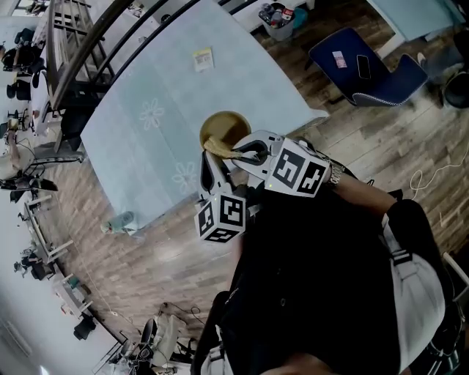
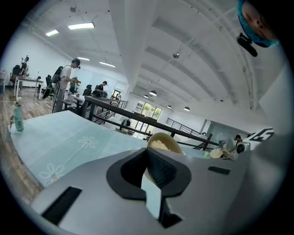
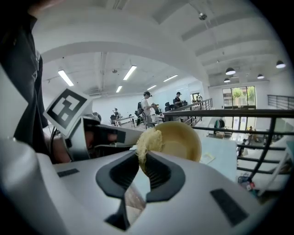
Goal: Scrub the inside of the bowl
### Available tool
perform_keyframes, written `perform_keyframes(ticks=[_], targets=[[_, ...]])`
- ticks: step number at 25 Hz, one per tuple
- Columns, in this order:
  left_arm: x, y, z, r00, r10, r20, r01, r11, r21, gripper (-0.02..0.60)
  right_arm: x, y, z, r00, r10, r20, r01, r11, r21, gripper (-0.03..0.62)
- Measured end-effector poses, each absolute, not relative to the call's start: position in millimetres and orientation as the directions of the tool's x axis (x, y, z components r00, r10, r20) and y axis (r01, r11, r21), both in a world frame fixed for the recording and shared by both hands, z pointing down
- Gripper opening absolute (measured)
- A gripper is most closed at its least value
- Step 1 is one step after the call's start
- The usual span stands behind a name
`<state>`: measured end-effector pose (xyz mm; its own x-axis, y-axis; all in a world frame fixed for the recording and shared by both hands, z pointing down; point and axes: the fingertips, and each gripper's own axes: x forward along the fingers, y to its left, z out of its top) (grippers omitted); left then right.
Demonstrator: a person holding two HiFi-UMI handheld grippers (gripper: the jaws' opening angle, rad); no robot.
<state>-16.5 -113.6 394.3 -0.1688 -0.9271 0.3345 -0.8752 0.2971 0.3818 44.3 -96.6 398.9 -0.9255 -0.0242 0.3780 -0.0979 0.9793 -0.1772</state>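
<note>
A tan bowl (image 1: 223, 130) is tipped on its side near the front edge of the pale blue table (image 1: 146, 117). My left gripper (image 1: 206, 157) is shut on the bowl's rim (image 2: 163, 142) from the left; the rim runs down between its jaws (image 2: 148, 158). My right gripper (image 1: 242, 152) is shut on a yellowish scrubber (image 3: 148, 140), which is pressed against the inside of the bowl (image 3: 181, 140). The scrubber (image 1: 220, 149) lies at the bowl's near edge. In the right gripper view the left gripper (image 3: 98, 135) reaches in from the left.
A yellow note (image 1: 203, 58) lies on the far part of the table. A green bottle (image 2: 17, 114) stands at the table's corner. A blue chair (image 1: 366, 69) with a phone and a bin (image 1: 278, 18) stand on the wood floor beyond. People work at far tables.
</note>
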Motion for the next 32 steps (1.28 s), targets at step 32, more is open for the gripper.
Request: perform_keyframes(ticks=[32], targets=[[-28,-70,403,-0.245,-0.915,0.321,-0.842,0.365,0.398,0.017,34,-64,401,-0.888,0.212,0.408,-0.069,0.816,-0.574,0.046]])
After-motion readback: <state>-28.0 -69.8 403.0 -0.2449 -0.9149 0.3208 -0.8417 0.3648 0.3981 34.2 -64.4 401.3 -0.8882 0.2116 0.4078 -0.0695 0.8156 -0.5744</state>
